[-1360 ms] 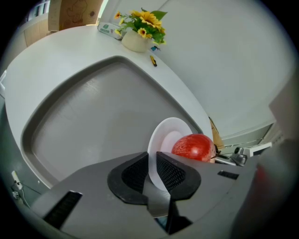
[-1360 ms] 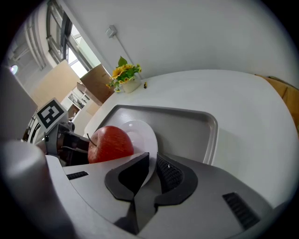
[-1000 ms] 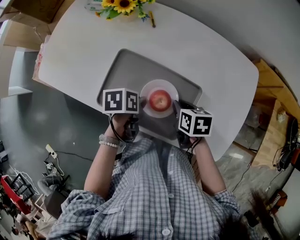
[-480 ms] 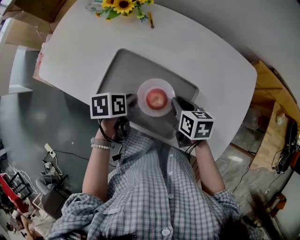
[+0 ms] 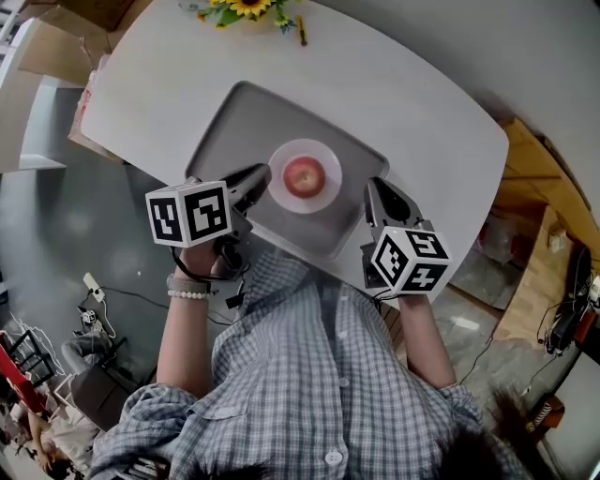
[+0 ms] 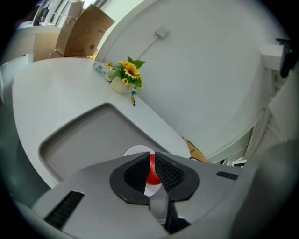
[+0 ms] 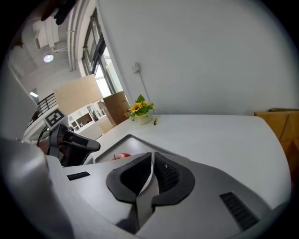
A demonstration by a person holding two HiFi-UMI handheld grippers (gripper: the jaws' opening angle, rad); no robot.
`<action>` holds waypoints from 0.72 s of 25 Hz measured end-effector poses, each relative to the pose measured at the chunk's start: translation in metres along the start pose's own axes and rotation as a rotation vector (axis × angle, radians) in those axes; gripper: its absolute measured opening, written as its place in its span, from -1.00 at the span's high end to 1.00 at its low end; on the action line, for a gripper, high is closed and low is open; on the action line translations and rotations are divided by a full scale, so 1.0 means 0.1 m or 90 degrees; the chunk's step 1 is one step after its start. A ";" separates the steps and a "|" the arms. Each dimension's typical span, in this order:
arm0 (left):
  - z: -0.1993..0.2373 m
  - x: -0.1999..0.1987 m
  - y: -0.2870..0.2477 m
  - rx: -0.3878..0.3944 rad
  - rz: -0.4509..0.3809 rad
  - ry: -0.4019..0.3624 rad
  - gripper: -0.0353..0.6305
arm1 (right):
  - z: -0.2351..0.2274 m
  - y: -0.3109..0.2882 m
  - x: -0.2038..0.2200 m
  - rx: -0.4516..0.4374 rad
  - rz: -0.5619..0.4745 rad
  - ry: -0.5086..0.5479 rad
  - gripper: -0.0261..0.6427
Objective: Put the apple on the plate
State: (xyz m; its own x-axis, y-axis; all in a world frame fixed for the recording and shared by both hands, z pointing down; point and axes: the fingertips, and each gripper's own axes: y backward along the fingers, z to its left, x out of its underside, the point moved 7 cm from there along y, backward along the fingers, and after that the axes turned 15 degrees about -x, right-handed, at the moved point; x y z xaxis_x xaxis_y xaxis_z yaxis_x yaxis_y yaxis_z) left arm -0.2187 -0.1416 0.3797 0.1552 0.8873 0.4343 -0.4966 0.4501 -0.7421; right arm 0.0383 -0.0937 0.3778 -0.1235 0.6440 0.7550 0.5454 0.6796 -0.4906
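A red apple sits on a small white plate in the middle of a grey tray. My left gripper hovers just left of the plate, its jaws shut with nothing between them. My right gripper is off the plate's right side near the tray's front corner, also shut and empty. In the left gripper view the apple shows through the thin slit ahead of the left gripper. The right gripper view shows the apple left of the right gripper.
The tray lies on a pale oval table. A pot of sunflowers and a small pen stand at the table's far edge. A cardboard box is beyond the table at left, wooden furniture at right.
Both grippers have drawn back from the plate toward the person, the left one outward to the left, the right one outward to the right. The apple stays on the plate.
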 end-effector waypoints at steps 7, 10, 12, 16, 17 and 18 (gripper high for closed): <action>-0.56 0.00 0.45 0.122 -0.116 -0.061 0.82 | 0.16 0.53 -0.22 -0.058 -0.049 0.073 0.83; -0.73 -0.01 0.62 0.140 -0.157 -0.088 0.83 | 0.26 0.72 -0.30 -0.091 -0.090 0.096 0.83; -0.80 -0.01 0.74 0.143 -0.183 -0.097 0.83 | 0.33 0.83 -0.36 -0.087 -0.098 0.124 0.83; -0.97 0.04 0.97 0.135 -0.225 -0.140 0.85 | 0.45 1.11 -0.58 -0.092 -0.130 0.147 0.83; -1.02 0.04 1.01 0.133 -0.234 -0.159 0.85 | 0.47 1.17 -0.66 -0.101 -0.154 0.144 0.83; -1.06 0.03 1.05 0.131 -0.242 -0.177 0.85 | 0.49 1.23 -0.74 -0.106 -0.177 0.144 0.83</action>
State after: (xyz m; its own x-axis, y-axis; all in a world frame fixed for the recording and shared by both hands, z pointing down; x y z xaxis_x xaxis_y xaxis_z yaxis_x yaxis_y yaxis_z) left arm -0.1797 -0.0806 0.2488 0.1388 0.5921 0.7938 -0.6108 0.6822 -0.4021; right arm 0.0736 -0.0408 0.2403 -0.1096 0.3378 0.9348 0.6461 0.7389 -0.1912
